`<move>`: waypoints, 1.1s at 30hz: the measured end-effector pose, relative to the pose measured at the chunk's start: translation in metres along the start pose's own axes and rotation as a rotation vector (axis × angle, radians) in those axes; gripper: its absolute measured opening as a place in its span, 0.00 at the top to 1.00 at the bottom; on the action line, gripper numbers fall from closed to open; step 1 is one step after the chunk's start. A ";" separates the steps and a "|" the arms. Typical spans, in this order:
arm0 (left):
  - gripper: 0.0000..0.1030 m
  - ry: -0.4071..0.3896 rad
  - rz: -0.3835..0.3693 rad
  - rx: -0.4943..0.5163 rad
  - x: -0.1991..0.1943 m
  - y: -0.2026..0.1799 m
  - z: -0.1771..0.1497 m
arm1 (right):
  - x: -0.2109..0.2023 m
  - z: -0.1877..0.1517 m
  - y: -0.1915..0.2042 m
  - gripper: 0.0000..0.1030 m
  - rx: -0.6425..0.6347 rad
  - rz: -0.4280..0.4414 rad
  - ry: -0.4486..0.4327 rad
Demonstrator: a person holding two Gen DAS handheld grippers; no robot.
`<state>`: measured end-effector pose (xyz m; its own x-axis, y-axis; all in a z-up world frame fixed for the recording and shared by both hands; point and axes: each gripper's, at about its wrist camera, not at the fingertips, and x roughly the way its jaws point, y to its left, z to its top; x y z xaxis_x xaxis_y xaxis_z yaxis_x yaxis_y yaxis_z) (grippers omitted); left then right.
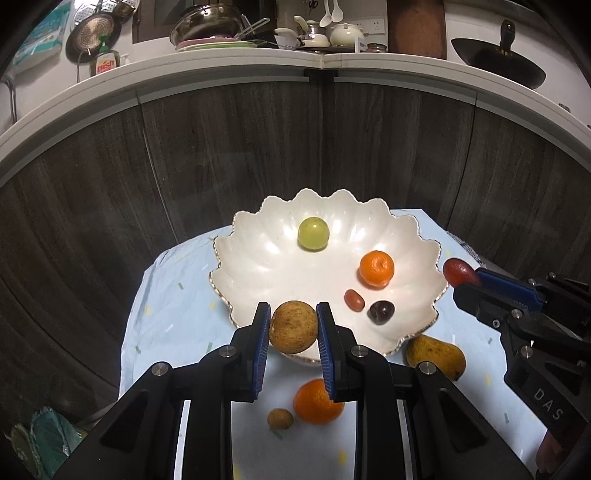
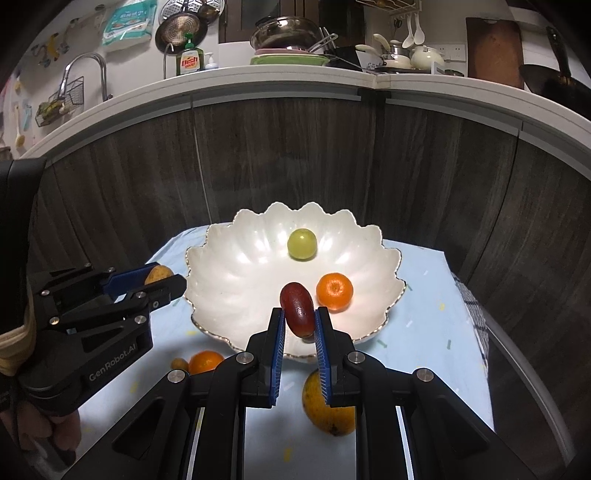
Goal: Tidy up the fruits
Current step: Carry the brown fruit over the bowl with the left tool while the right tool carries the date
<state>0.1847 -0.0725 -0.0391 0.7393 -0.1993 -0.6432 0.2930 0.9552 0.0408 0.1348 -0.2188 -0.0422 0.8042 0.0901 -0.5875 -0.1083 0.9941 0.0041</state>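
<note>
White, scalloped, gold-rimmed fruit bowl (image 1: pixel 258 258) at the middle of a desk (image 1: pixel 166 314) under a pale blue confetti-print cloth. Inside the bowl: a green grape-like round fruit (image 1: pixel 313 233) toward the far side, a mandarin (image 1: pixel 376 268) to the right, a small red oval fruit (image 1: pixel 354 300) and a dark purple round fruit (image 1: pixel 382 312) side by side near the front right. Left hand-held gripper (image 1: pixel 293 328) clamped on a brown, rough-skinned round fruit (image 1: pixel 293 326), blue pads (image 1: pixel 263 339) pressed against both sides, held over the near rim of the bowl. Right hand-held gripper (image 2: pixel 299 321) clamped on a dark red oblong fruit (image 2: pixel 297 308), tilted between the pads, over the front part of the bowl in the right wrist view; seen from the left wrist view just beyond the bowl's right edge. On the cloth outside the bowl: an orange (image 1: pixel 317 402) just in front of the near rim, a small brown round fruit (image 1: pixel 280 418) touching or just beside it on the left, and a yellow-green pear (image 1: pixel 436 356) beside the bowl's front right edge. Dark wood-grain cabinet fronts (image 2: pixel 295 155) behind the desk, topped by a white kitchen counter (image 2: pixel 258 77). On that counter: a dish soap bottle (image 2: pixel 189 61), stacked plates with a steel pan (image 2: pixel 286 31) above, cream pots (image 2: pixel 426 55), a wooden cutting board (image 2: pixel 493 50) and a black wok (image 2: pixel 557 86); a faucet (image 2: pixel 83 74) at far left.
</note>
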 end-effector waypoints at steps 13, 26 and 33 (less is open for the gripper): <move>0.76 0.017 -0.012 0.014 0.031 0.008 0.016 | 0.023 0.005 0.001 0.83 0.003 0.009 0.030; 0.76 0.071 -0.027 0.014 0.063 0.013 0.011 | 0.057 0.001 0.002 0.83 0.008 0.044 0.102; 0.75 0.103 -0.041 0.013 0.073 0.014 0.009 | 0.070 0.000 0.004 0.83 0.004 0.065 0.152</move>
<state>0.2488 -0.0753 -0.0784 0.6608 -0.2137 -0.7194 0.3299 0.9437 0.0227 0.1902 -0.2081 -0.0834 0.6980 0.1442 -0.7015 -0.1547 0.9867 0.0488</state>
